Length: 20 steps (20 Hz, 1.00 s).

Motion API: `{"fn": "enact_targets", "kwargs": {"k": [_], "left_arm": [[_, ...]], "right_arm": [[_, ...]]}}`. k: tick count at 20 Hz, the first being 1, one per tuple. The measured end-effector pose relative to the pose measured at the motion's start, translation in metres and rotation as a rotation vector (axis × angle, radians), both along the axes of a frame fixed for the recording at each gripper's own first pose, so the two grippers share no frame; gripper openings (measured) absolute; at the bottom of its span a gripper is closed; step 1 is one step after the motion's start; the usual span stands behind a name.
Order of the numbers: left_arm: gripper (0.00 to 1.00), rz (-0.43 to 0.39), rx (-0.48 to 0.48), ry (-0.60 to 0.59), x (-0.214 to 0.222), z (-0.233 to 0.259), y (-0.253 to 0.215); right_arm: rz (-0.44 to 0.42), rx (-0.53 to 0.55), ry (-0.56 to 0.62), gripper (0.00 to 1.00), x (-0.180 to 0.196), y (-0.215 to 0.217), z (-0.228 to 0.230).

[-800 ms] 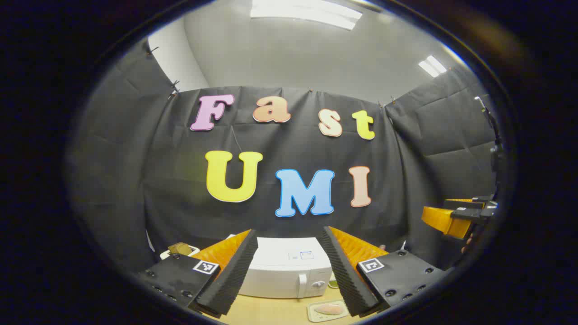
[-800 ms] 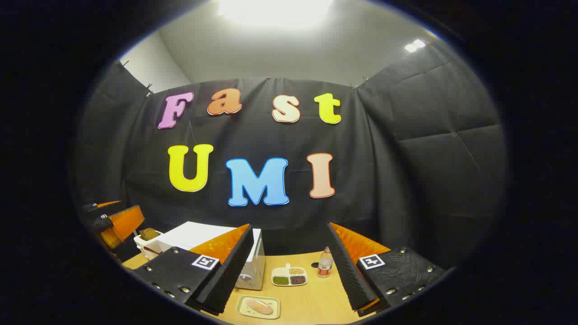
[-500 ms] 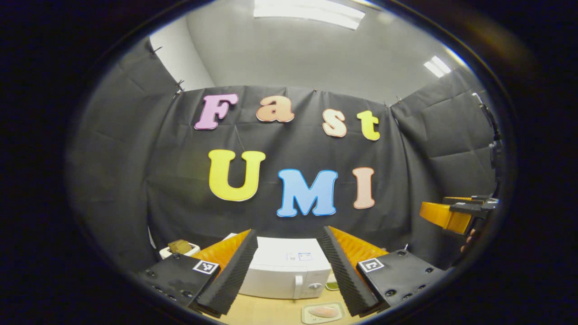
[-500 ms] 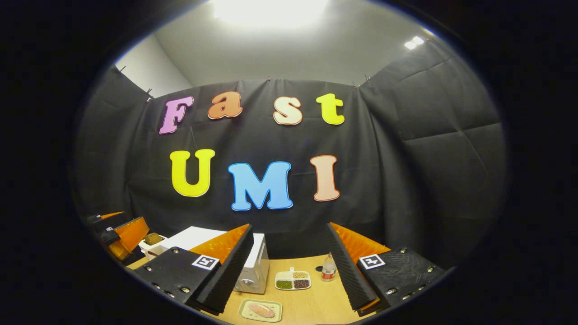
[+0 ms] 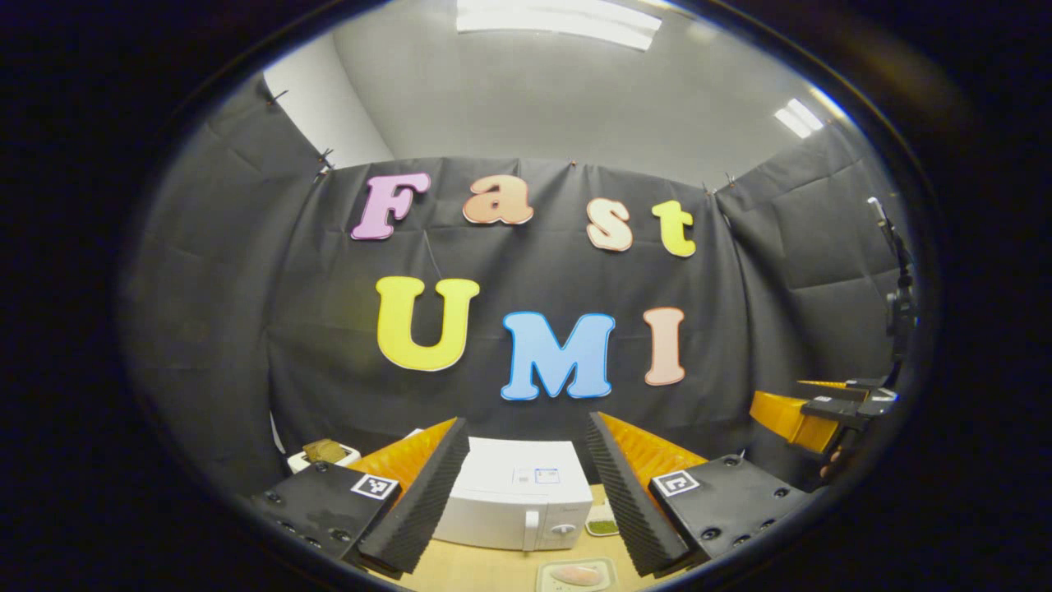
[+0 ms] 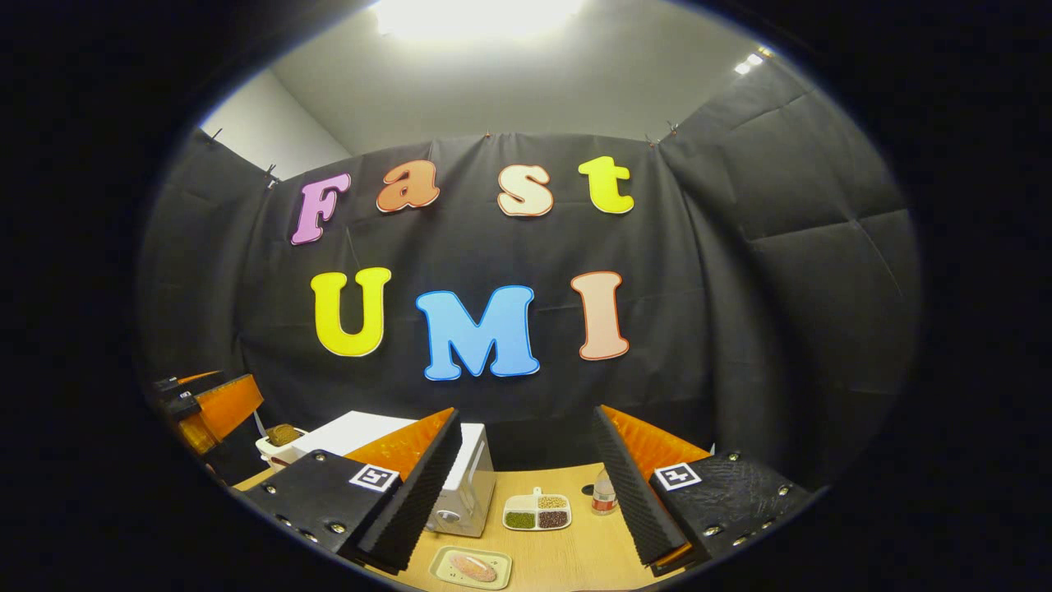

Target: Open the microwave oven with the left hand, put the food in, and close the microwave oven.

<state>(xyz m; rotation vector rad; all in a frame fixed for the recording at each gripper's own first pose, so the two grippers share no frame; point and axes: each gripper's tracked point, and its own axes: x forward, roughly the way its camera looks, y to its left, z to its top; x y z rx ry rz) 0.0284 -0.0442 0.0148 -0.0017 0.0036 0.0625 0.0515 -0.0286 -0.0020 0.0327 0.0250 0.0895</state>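
Note:
A white microwave (image 5: 514,503) stands on the wooden table with its door closed and its handle (image 5: 532,530) on the right side of the door. In front of it lies a small tray with a pinkish piece of food (image 5: 575,574). My left gripper (image 5: 526,423) hovers open and empty, well back from the microwave. The right gripper (image 6: 526,413) is also open and empty, above the table's near edge, with the microwave (image 6: 468,485) to its left and the food tray (image 6: 472,567) below. Each gripper sees the other off to the side: right gripper (image 5: 801,409), left gripper (image 6: 209,404).
A divided dish of beans (image 6: 536,511) and a small bottle (image 6: 604,493) sit on the table (image 6: 567,559) right of the microwave. A white container holding something brown (image 5: 325,452) stands left of the microwave. The black cloth wall closes the back.
Both grippers have drifted only slightly. In the right gripper view the scene slid right, so the bottle now sits partly behind the right finger. Both stay open.

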Motion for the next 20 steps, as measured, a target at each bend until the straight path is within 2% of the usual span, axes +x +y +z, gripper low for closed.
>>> {"fn": "enact_targets", "kwargs": {"k": [5, 8, 11, 14, 17, 20], "left_arm": [[0.97, -0.034, 0.013, -0.030, 0.013, -0.011, -0.028], [0.96, -0.055, -0.006, -0.019, 0.023, -0.034, -0.043], [0.96, -0.017, -0.011, 0.013, 0.033, -0.060, -0.036], [0.96, -0.017, -0.010, 0.058, 0.047, -0.094, -0.030], [0.96, -0.076, -0.041, 0.145, 0.066, -0.142, -0.026], [0.94, -0.093, -0.055, 0.215, 0.080, -0.187, -0.012]], "right_arm": [[0.034, -0.001, 0.009, 0.97, 0.011, -0.012, -0.009], [0.063, 0.001, 0.015, 0.97, 0.016, -0.020, -0.016], [0.083, -0.015, 0.040, 0.97, 0.019, -0.031, -0.028], [0.054, -0.021, 0.066, 0.97, 0.021, -0.043, -0.040], [0.003, -0.015, 0.090, 0.97, 0.021, -0.045, -0.047], [-0.010, -0.042, 0.098, 0.97, 0.017, -0.036, -0.052]]}}
